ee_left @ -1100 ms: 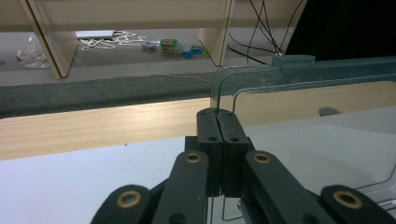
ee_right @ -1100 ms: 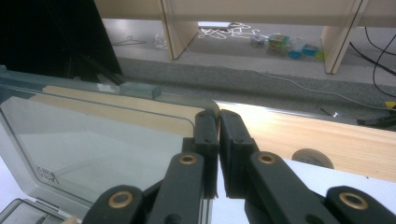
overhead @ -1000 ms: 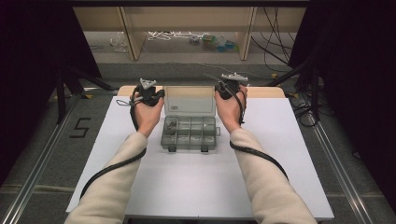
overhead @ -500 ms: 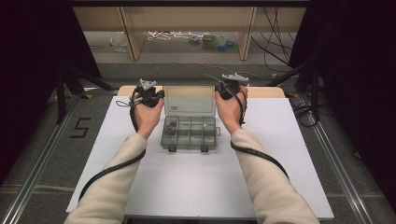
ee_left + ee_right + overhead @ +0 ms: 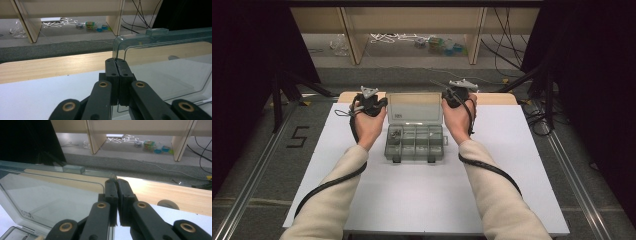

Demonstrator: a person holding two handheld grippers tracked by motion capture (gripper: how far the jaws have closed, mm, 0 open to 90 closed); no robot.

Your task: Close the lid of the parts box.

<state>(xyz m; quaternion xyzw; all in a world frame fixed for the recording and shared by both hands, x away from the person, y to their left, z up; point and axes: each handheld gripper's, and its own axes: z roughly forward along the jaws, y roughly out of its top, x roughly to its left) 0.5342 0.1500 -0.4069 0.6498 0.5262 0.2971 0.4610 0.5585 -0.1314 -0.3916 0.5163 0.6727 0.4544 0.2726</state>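
A: The clear grey plastic compartment box (image 5: 414, 141) sits at the middle of the white bench (image 5: 512, 165), its see-through lid (image 5: 414, 107) standing open on the far side. Which step is this?

B: I'd judge it the start or the end of the work. Both hands rest beside the lid, one at each side.

A: And the claws?

B: The left claw (image 5: 116, 65) has its jaws pressed flat together, nothing between them, just beside the lid's left edge. The right claw (image 5: 117, 186) is likewise closed on nothing, just beside the lid's right edge.

A: Is there anything in the box?

B: Small dark parts (image 5: 395, 133) lie in the far left compartment; what they are is too small to tell. The other compartments look bare.

A: What does the next move call for?

B: Probably spreading one pair of jaws before anything can be picked up. If the lid is to come down, both tips could nudge it from behind, evenly, so the box doesn't slide along the bench.
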